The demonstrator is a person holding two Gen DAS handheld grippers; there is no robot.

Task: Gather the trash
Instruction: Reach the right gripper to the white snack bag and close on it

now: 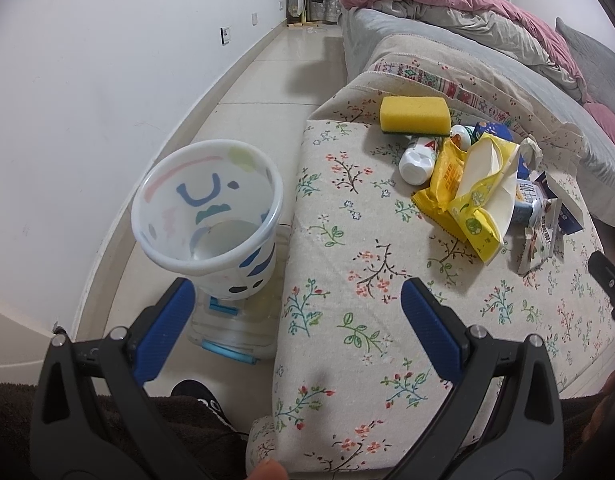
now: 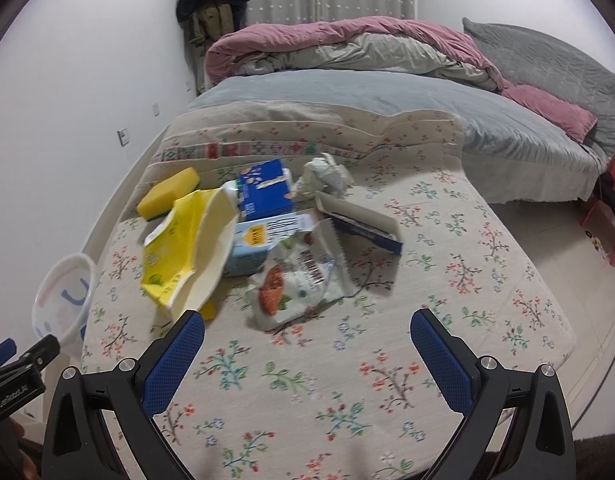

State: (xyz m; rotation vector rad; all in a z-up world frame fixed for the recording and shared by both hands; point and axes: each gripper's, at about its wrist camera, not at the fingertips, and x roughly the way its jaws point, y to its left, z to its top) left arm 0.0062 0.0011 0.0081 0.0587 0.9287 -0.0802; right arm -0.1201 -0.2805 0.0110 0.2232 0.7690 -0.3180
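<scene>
A pile of trash lies on the floral cushion (image 1: 347, 280): a yellow tissue pack (image 1: 483, 196) (image 2: 187, 252), a yellow sponge (image 1: 413, 115) (image 2: 169, 192), a white bottle (image 1: 417, 160), a blue carton (image 2: 267, 192), a snack wrapper (image 2: 295, 284), crumpled paper (image 2: 327, 176) and an open box (image 2: 363, 220). A white patterned bin (image 1: 207, 208) (image 2: 63, 296) stands on the floor left of the cushion. My left gripper (image 1: 295, 308) is open and empty, between the bin and the cushion's edge. My right gripper (image 2: 307, 332) is open and empty, just before the wrapper.
A bed with a pink and grey duvet (image 2: 347, 48) lies behind the cushion. A clear plastic container (image 1: 231, 328) sits under the bin. A white wall (image 1: 87, 80) runs along the left. Red items (image 2: 603, 220) are on the floor at right.
</scene>
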